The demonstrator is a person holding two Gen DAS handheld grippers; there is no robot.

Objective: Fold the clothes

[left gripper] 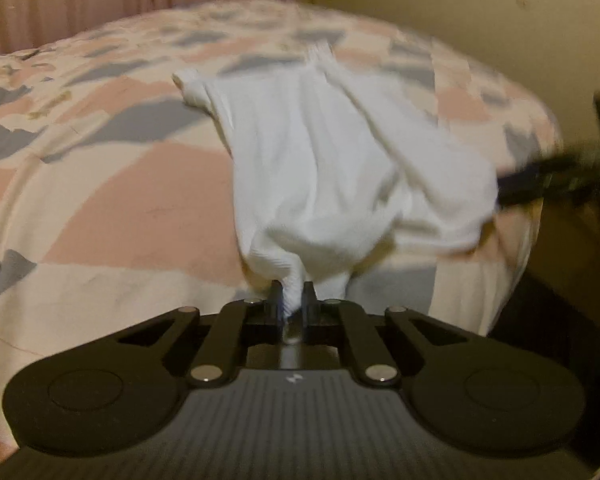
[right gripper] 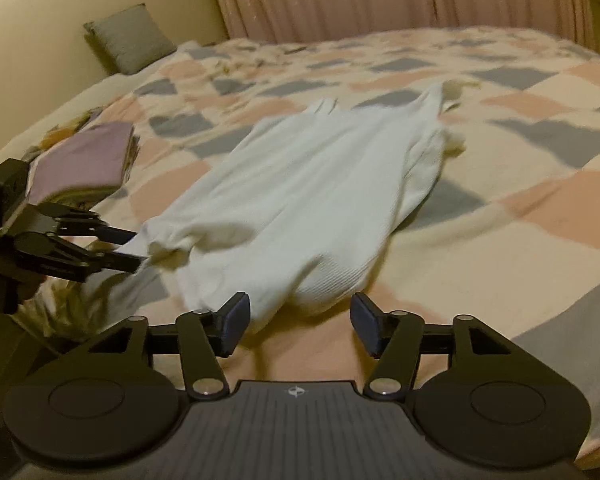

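White ribbed fabric is stretching across the pink-and-grey checked bed cover (right gripper: 480, 216); the left gripper (left gripper: 292, 300) is clamping a bunched corner of the garment (left gripper: 320, 160) between its closed fingers, near the bed's right edge; a folded lilac cloth (right gripper: 84, 160) is lying by the left edge of the bed; the right gripper (right gripper: 300, 328) is hovering with its jaws spread apart, just at the garment's near hem; a grey cushion (right gripper: 130, 38) is leaning at the far left corner.
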